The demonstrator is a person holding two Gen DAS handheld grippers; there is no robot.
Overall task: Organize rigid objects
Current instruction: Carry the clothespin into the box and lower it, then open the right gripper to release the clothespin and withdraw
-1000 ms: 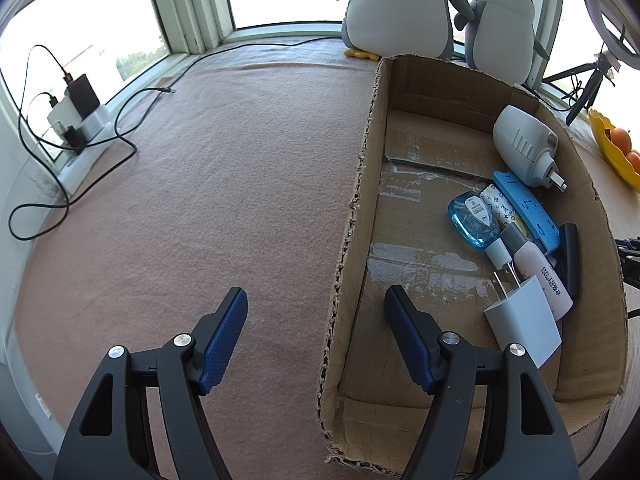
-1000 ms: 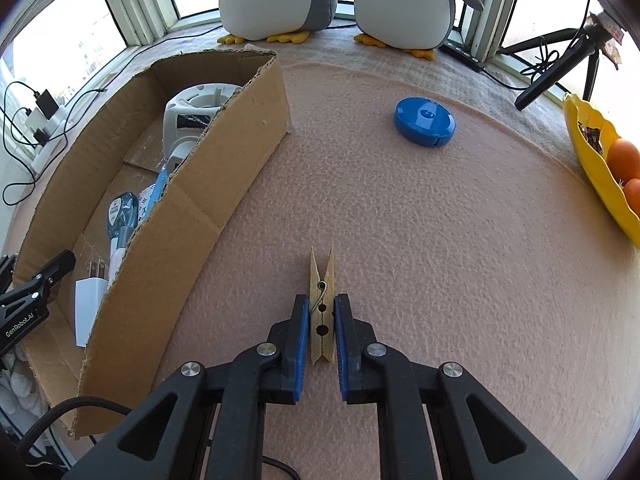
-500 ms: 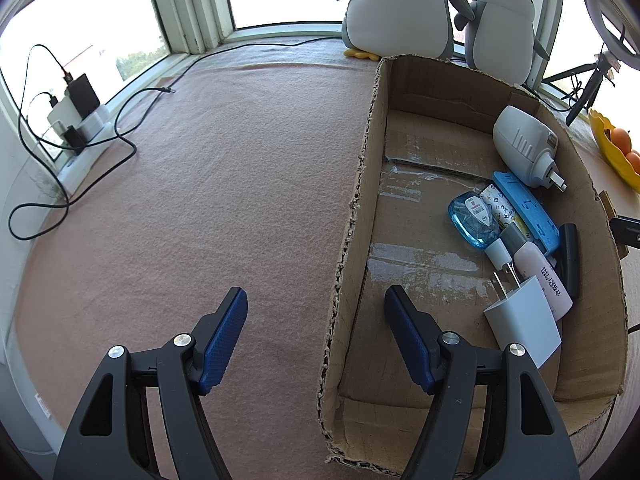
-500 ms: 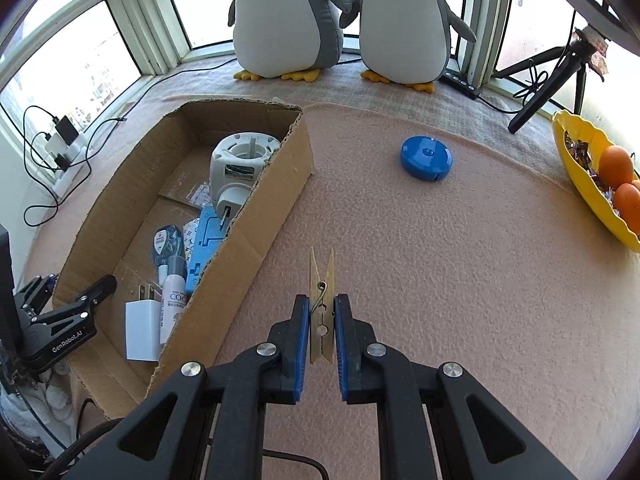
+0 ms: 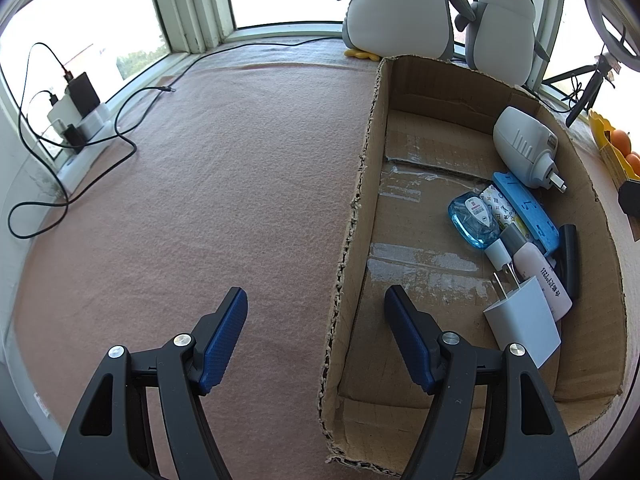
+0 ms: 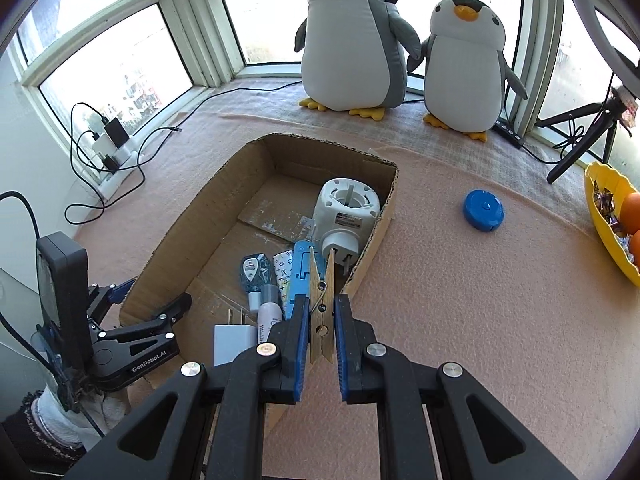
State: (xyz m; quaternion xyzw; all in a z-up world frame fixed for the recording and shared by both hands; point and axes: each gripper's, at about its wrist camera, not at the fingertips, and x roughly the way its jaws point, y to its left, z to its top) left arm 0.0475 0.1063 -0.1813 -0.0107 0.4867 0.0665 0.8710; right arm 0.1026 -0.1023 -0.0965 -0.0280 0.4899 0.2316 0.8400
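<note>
1. Right gripper (image 6: pixel 322 330): jaws are clamping a wooden clothespin (image 6: pixel 321 300), which is standing upright between the blue pads and hanging above the right wall of the cardboard box (image 6: pixel 224 184).
2. Left gripper (image 5: pixel 316 332): jaws are standing wide apart, holding nothing; one finger is hovering over the pink felt mat (image 5: pixel 200 184), the other inside the box, straddling its left wall.
3. Cardboard box: open-topped, lying on the mat, and holding the items below, all gathered along its right side.
4. White round plug-in device (image 6: pixel 346 216): lying nearest the far end.
5. Blue flat case (image 5: pixel 526 208): lying beside the device, along the wall.
6. Blue clear bottle (image 5: pixel 474 222): lying just left of the case.
7. White charger plug (image 5: pixel 522 318): sitting nearest the near end, prongs pointing toward the bottle.
8. Blue round disc (image 6: pixel 483 210): resting on the mat outside the box, well apart from it.
9. Two plush penguins (image 6: pixel 352 36): standing by the window beyond the box.
</note>
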